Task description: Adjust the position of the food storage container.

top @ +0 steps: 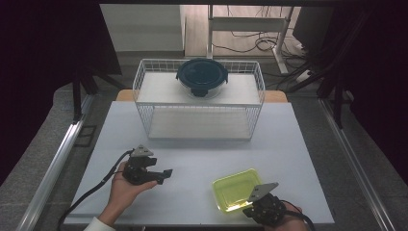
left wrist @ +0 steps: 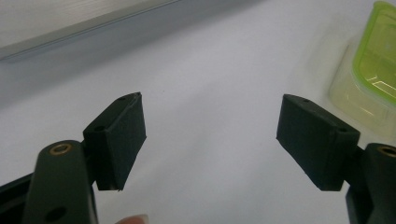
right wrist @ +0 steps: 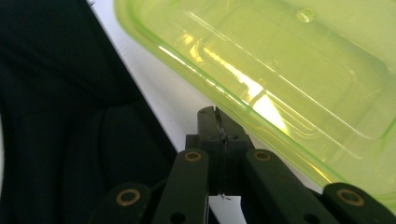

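A yellow-green see-through food box lies on the white table at the front right. My right gripper is at its near corner. In the right gripper view the jaws are pressed together, tips against the box's rim; I cannot tell whether any lip is pinched between them. My left gripper is held in a hand at the front left, pointing right. Its jaws stand wide open over bare table with nothing between them. The green box sits at that view's right edge.
A white wire rack with two shelves stands at the back of the table. A round glass container with a dark blue lid sits on its top shelf. Metal rails run along both sides of the table.
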Action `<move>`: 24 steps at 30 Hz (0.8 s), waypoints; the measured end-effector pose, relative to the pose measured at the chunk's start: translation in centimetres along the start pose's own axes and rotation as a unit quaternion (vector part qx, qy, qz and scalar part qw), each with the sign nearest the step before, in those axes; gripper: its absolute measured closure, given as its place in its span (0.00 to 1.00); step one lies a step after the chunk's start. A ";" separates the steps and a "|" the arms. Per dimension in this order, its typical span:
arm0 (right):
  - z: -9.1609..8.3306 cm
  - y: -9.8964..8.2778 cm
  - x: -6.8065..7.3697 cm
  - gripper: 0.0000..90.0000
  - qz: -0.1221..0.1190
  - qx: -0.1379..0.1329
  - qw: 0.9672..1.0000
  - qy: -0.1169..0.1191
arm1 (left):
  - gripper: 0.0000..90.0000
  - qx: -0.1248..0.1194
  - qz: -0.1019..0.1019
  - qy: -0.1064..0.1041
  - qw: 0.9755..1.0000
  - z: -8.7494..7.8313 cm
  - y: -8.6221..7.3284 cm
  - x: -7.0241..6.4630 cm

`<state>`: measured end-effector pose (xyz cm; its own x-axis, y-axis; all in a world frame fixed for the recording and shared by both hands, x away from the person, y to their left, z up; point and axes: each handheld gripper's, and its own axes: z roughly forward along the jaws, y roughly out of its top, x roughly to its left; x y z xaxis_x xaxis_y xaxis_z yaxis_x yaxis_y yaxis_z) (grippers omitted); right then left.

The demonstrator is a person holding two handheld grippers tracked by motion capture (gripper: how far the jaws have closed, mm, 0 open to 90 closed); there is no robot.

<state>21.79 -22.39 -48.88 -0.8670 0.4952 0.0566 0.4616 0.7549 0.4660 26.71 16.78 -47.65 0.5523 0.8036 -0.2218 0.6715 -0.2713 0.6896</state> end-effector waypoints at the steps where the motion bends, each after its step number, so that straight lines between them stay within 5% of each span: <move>1: 0.0 0.0 0.0 0.99 0.001 -0.002 1.000 -0.003 | 0.26 0.000 0.000 0.000 1.000 0.0 0.0 0.0; 24: 2.2 2.3 -0.3 0.99 0.032 -0.033 0.998 -0.040 | 0.26 -0.001 -0.008 0.004 1.000 -0.1 0.0 0.6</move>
<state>23.53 -19.84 -49.73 -0.8167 0.5767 0.0195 0.5007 0.6915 0.5206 26.95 17.29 -47.75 0.5369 0.8124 -0.2276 0.6795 -0.2565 0.6874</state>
